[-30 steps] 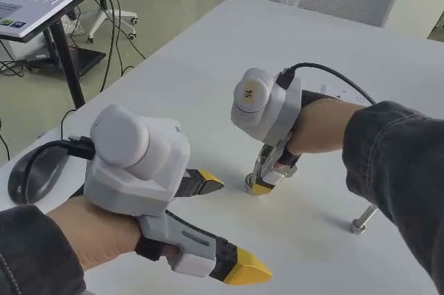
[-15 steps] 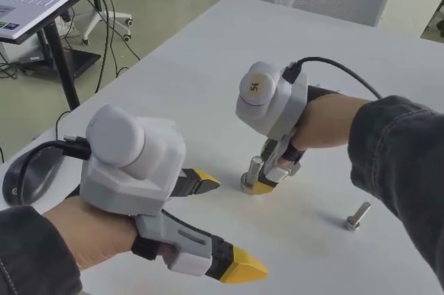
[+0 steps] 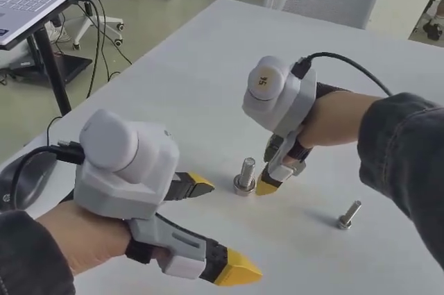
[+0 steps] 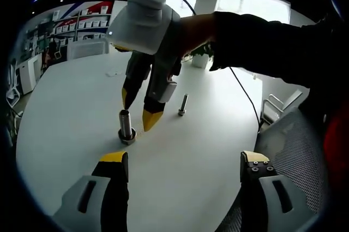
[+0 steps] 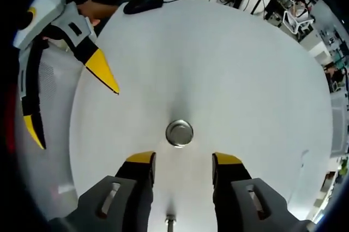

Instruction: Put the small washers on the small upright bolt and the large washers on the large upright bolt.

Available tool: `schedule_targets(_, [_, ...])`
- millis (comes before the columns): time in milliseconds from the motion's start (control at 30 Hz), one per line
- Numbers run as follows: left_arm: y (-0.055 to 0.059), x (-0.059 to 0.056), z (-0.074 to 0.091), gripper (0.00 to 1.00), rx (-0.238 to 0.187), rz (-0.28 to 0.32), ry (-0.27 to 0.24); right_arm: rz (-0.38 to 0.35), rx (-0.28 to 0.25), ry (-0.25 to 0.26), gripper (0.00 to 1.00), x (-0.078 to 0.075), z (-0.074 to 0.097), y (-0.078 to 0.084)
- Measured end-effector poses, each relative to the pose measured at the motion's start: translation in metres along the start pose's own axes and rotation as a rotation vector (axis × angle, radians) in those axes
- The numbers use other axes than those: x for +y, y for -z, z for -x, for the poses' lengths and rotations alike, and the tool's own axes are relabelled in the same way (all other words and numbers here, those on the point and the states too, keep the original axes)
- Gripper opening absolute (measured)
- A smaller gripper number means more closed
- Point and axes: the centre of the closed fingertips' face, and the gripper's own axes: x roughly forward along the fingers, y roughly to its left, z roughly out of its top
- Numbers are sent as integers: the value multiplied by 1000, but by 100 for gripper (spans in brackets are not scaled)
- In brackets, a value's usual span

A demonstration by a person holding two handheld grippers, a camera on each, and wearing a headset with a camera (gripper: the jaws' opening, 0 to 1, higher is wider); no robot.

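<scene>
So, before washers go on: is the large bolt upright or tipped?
Upright: the large bolt stands on its head on the table, threaded shaft pointing up; the right gripper view looks down on its round end.

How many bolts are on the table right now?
2. A large upright bolt stands just ahead of the open right claw; a smaller bolt sits apart, nearer the person's right sleeve. Others could be hidden behind that claw.

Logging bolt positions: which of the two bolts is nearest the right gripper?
The thick bolt, right beside the right gripper's tips; the thin bolt stands well apart.
</scene>
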Motion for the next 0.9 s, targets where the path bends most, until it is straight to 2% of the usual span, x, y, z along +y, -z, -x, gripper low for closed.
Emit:
schedule_targets(100, [0, 0, 0, 84, 0, -1, 0, -11, -3, 6, 46, 0, 3, 3])
schedule_targets(200, [0, 0, 0, 84, 0, -2, 2, -26, -23, 10, 54, 2, 7, 2])
schedule_targets(333, [0, -2, 0, 84, 3, -6, 4, -32, -33, 21, 55, 2, 10, 3])
schedule_targets(600, [0, -2, 0, 84, 4, -9, 4, -52, -62, 30, 64, 6, 20, 6])
schedule_targets(900, [0, -3, -1, 85, 6, -13, 4, -82, -103, 58, 81, 7, 26, 6])
